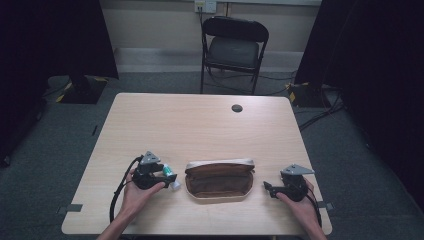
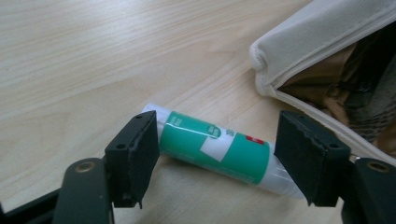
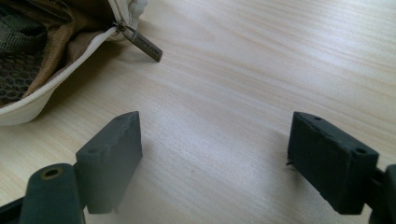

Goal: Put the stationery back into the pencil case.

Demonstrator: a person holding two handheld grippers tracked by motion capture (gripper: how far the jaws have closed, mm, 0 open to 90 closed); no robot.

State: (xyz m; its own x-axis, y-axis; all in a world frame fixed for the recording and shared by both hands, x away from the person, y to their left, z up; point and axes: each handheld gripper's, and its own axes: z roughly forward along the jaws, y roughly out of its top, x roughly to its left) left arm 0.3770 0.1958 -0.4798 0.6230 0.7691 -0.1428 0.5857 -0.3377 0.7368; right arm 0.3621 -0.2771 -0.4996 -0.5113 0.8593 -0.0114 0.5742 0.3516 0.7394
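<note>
Tube (image 2: 219, 151): green and white, lying flat on the surface (image 1: 200, 125), just left of the pouch (image 1: 218, 179) near the front edge; in the left gripper view it lies crosswise between the two fingers
Left gripper (image 2: 219, 161): held in the left hand (image 1: 137, 192), low over the surface; fingers (image 2: 135, 154) spread, one at each end of the tube, the left one about touching its cap end, the right one just beside the other end, not clamped
Pouch: cream outside, brown lining, unzipped and lying open between the two grippers; its zip pull (image 3: 142, 44) rests on the wood in the right gripper view
Right gripper (image 3: 229, 158): in the right hand (image 1: 300, 202), right of the pouch and apart from it; fingers (image 3: 112, 158) spread wide over bare wood, holding nothing
Chair (image 1: 234, 47): black, folding, beyond the far edge of the surface
</note>
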